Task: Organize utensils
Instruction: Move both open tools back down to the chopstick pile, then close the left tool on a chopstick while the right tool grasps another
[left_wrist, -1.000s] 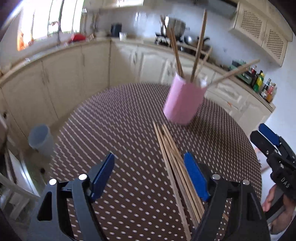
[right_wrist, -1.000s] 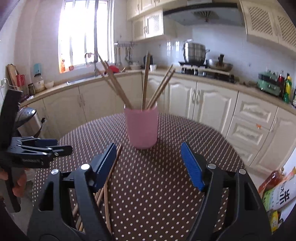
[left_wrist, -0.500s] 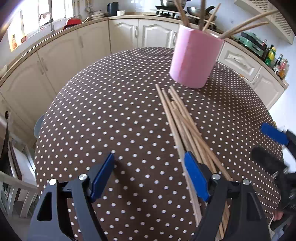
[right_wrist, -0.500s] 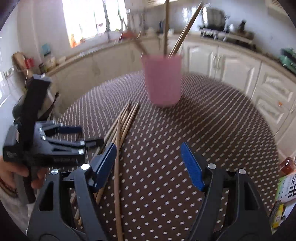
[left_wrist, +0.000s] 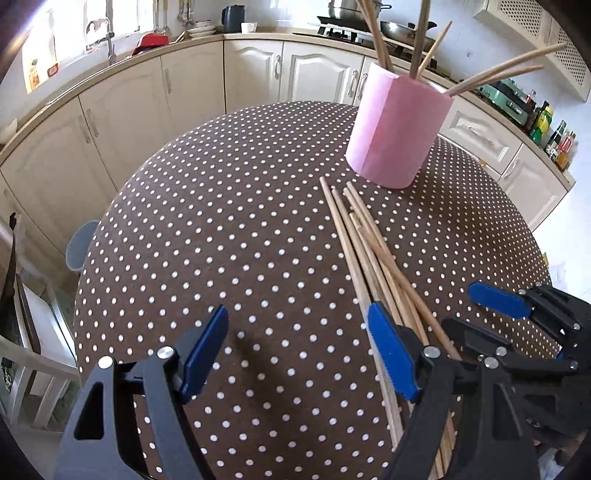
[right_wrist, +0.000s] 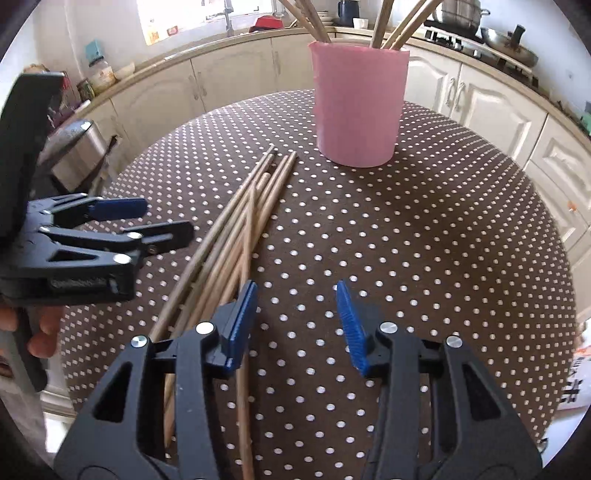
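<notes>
Polka-dot tablecloth (left_wrist: 236, 236); no legible writing

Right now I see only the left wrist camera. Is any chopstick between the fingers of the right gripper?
Observer: No. The right gripper has just been closing its fingers, but only the dotted tablecloth shows between them.
Operator: Where are the chopsticks, seen from it?
Observer: The loose chopsticks lie left of the gap, and one passes under its left finger.
Operator: Is anything behind my left gripper?
Observer: Yes. Behind the left gripper, past the table edge, stands a shiny metal bin.
</notes>
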